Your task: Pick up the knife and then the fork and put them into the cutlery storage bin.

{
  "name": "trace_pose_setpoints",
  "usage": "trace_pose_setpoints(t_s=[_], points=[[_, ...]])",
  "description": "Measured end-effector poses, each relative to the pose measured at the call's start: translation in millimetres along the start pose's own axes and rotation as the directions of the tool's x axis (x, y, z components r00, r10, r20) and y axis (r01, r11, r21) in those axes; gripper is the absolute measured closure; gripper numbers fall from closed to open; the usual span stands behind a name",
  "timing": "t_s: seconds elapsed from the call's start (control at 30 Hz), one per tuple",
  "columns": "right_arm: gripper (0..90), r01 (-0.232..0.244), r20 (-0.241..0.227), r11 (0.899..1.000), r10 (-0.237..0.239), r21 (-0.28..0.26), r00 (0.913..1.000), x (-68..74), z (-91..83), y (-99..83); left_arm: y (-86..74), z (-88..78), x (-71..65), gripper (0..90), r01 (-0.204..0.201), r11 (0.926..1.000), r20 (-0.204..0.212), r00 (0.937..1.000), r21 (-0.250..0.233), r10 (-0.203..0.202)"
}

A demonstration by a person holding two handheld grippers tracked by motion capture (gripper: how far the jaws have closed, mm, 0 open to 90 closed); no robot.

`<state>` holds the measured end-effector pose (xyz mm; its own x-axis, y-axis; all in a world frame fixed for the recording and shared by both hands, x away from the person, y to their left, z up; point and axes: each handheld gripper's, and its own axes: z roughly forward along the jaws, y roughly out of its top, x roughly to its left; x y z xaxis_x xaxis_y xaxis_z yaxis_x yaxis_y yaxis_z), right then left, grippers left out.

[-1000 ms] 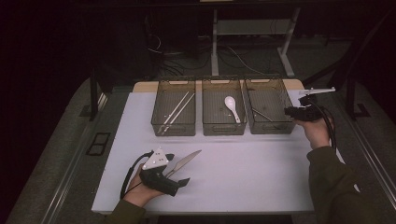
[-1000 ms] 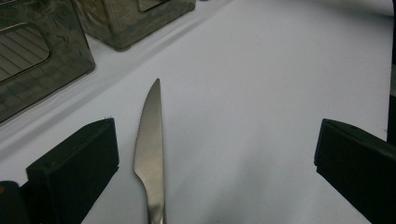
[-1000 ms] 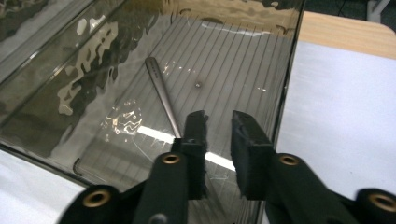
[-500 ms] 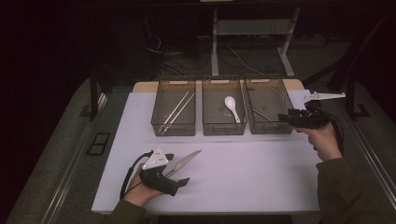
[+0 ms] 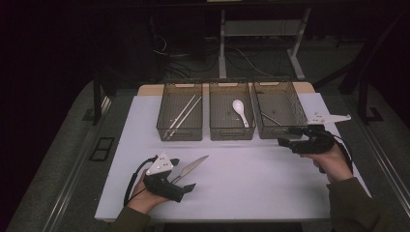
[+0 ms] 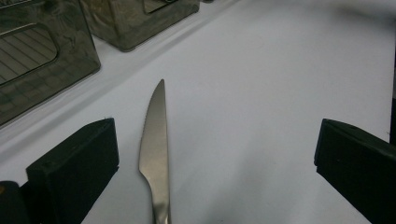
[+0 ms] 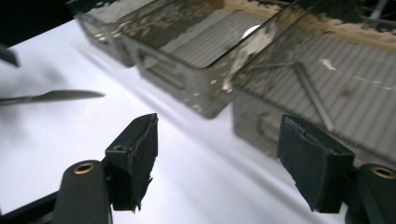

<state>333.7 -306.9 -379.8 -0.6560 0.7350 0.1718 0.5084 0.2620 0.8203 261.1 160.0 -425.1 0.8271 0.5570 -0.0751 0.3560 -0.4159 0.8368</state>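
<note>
Steel, bare and bright, the knife lies flat on the white table cover near the front left, just ahead of the left gripper. Its long axis runs on a slant in the high view: the pointed tip aims away from the person and to the right, toward the row of bins, while the handle end runs back under that gripper. In the left gripper view the blade rises between the two black jaws, which stand wide with neither pad touching it — the handle is cut off by the bottom edge there.

At the right, the right gripper hangs just in front of the right bin; its jaws have just been opening and stand apart with nothing between them. The right gripper view shows that bin's ribbed floor with a thin metal piece lying in it, too blurred to name.

The middle bin holds a white spoon; the left bin holds a pair of chopsticks.
</note>
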Motion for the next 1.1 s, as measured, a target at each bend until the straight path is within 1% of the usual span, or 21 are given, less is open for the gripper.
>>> trace_pose_setpoints(t_s=[0.13, 0.2, 0.23, 0.27, 0.4, 0.47, 0.57, 0.6, 0.63, 0.7, 0.77, 0.8, 0.87, 0.93, 1.0, 1.03, 1.07, 1.1], points=[[27.6, 0.021, -0.019, 1.000, -0.021, -0.008, 0.9996, 10.0, -0.5, -13.5, 0.5, -1.0, 0.5, 0.0, -0.004, 1.0000, -0.006, 1.0000, 0.001, 0.004], [27.5, 0.033, -0.021, 0.999, -0.033, -0.002, 0.9992, 14.0, -0.9, -20.5, 0.2, -1.1, 0.9, 0.0, -0.001, 1.0000, -0.011, 0.9999, -0.001, 0.001], [27.3, 0.030, -0.023, 1.000, -0.030, 0.000, 0.9993, 15.8, -1.1, -24.3, -0.1, -1.0, 1.2, 0.0, 0.003, 1.0000, -0.012, 0.9999, -0.001, -0.003], [27.1, 0.033, -0.031, 0.999, -0.033, 0.003, 0.9990, 17.3, -0.9, -28.1, -0.2, -1.2, 1.8, 0.0, 0.001, 1.0000, -0.014, 0.9999, 0.006, -0.001], [26.4, 0.048, -0.023, 0.999, -0.048, 0.008, 0.9986, 24.3, -0.1, -42.8, -0.7, -1.6, 3.1, 0.0, 0.002, 1.0000, -0.018, 0.9998, 0.008, -0.002], [25.1, 0.048, -0.033, 0.999, -0.047, 0.012, 0.9983, 27.6, -0.1, -49.3, -0.3, -2.3, 3.2, 0.0, 0.001, 1.0000, -0.022, 0.9997, 0.008, -0.001], [24.0, 0.055, -0.031, 0.998, -0.054, 0.022, 0.9981, 33.4, -0.7, -57.3, -0.4, -2.7, 4.5, 0.0, -0.002, 0.9999, -0.030, 0.9996, 0.015, 0.002], [23.9, 0.060, -0.032, 0.998, -0.059, 0.024, 0.9977, 34.7, -1.2, -59.8, -0.9, -2.6, 5.0, 0.0, 0.003, 0.9999, -0.029, 0.9996, 0.013, -0.002], [23.9, 0.062, -0.032, 0.998, -0.061, 0.024, 0.9977, 35.9, -1.9, -62.2, -1.3, -2.9, 5.5, 1.5, 0.006, 0.9999, -0.028, 0.9996, 0.015, -0.006], [23.9, 0.044, -0.035, 0.999, -0.043, 0.026, 0.9985, 38.6, -4.2, -67.3, -2.1, -4.0, 7.8, 6.6, -0.003, 0.9996, -0.031, 0.9995, 0.030, 0.004], [23.9, 0.047, -0.039, 0.998, -0.046, 0.033, 0.9982, 40.5, -6.4, -72.4, -3.5, -4.5, 10.2, 13.5, -0.001, 0.9993, -0.032, 0.9995, 0.038, 0.003], [23.9, 0.043, -0.041, 0.998, -0.041, 0.040, 0.9983, 42.1, -7.3, -74.7, -4.2, -4.5, 11.1, 16.1, 0.006, 0.9989, -0.038, 0.9993, 0.047, -0.004], [23.9, 0.055, -0.037, 0.997, -0.054, 0.044, 0.9978, 44.0, -9.7, -78.2, -6.1, -4.4, 14.3, 20.5, 0.009, 0.9975, -0.045, 0.9989, 0.070, -0.006], [23.9, 0.055, -0.038, 0.998, -0.054, 0.042, 0.9979, 45.0, -12.0, -80.0, -7.5, -4.9, 16.7, 30.1, 0.020, 0.9958, -0.054, 0.9984, 0.090, -0.015], [23.9, 0.055, -0.037, 0.998, -0.053, 0.041, 0.9979, 44.8, -13.4, -80.8, -9.2, -5.8, 17.2, 36.6, 0.031, 0.9944, -0.070, 0.9972, 0.101, -0.024], [23.9, 0.050, -0.036, 0.998, -0.049, 0.040, 0.9982, 44.7, -13.6, -81.0, -9.9, -6.4, 18.2, 40.8, 0.023, 0.9921, -0.080, 0.9967, 0.123, -0.014], [23.9, 0.048, -0.033, 0.998, -0.046, 0.039, 0.9984, 44.5, -13.6, -80.9, -10.9, -6.8, 19.2, 44.8, 0.014, 0.9904, -0.082, 0.9966, 0.138, -0.003], [23.9, 0.047, -0.031, 0.998, -0.045, 0.037, 0.9985, 44.1, -13.4, -80.8, -12.0, -6.7, 19.5, 47.7, 0.018, 0.9891, -0.088, 0.9961, 0.146, -0.005]])
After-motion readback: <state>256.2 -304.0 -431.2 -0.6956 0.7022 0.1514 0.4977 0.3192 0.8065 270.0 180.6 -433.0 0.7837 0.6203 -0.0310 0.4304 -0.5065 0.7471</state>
